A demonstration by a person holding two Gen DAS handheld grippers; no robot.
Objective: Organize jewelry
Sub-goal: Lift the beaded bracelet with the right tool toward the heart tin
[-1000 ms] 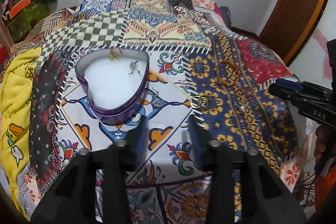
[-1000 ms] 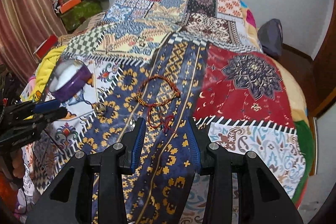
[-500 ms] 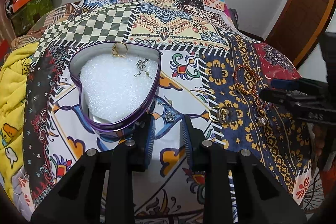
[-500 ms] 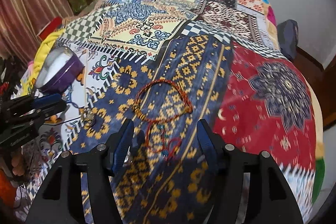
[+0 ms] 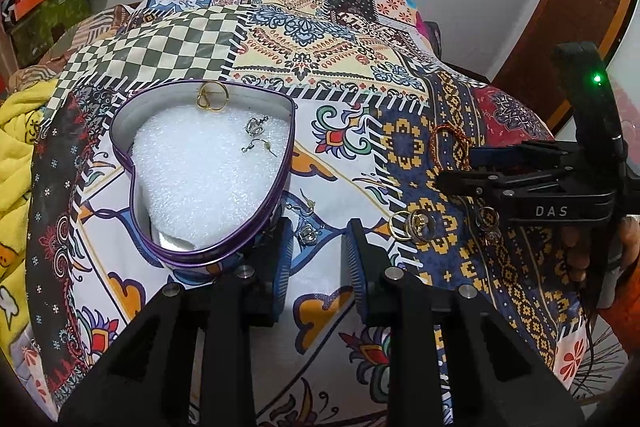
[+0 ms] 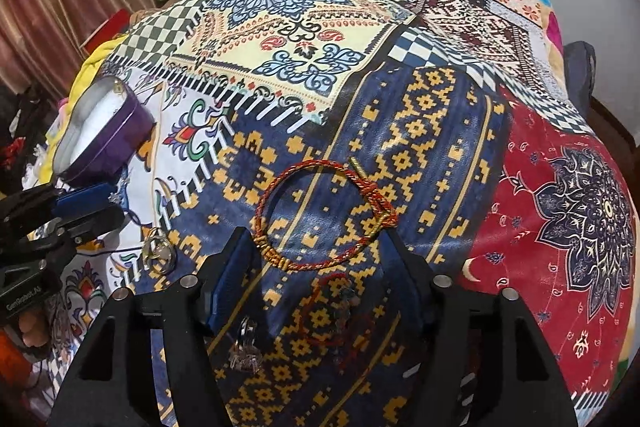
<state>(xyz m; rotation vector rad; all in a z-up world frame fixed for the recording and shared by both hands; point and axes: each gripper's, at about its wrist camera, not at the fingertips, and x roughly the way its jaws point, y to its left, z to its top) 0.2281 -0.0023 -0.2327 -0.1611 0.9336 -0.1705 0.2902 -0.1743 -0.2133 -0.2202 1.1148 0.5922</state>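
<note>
My right gripper (image 6: 316, 267) has its fingers apart over the braided red-and-gold cord bracelet (image 6: 320, 215) lying flat on the patchwork bedspread (image 6: 400, 131). It looks light, limp and snag-prone, so I judge pinching the knotted side best. My left gripper (image 5: 316, 255), fingers also apart and empty, hovers beside the purple heart-shaped tin (image 5: 256, 227).

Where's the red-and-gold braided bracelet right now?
In the right wrist view the braided bracelet lies flat on the blue-and-yellow quilt patch, just ahead of the open right gripper, with a thinner red cord bracelet nearer the camera.
</note>
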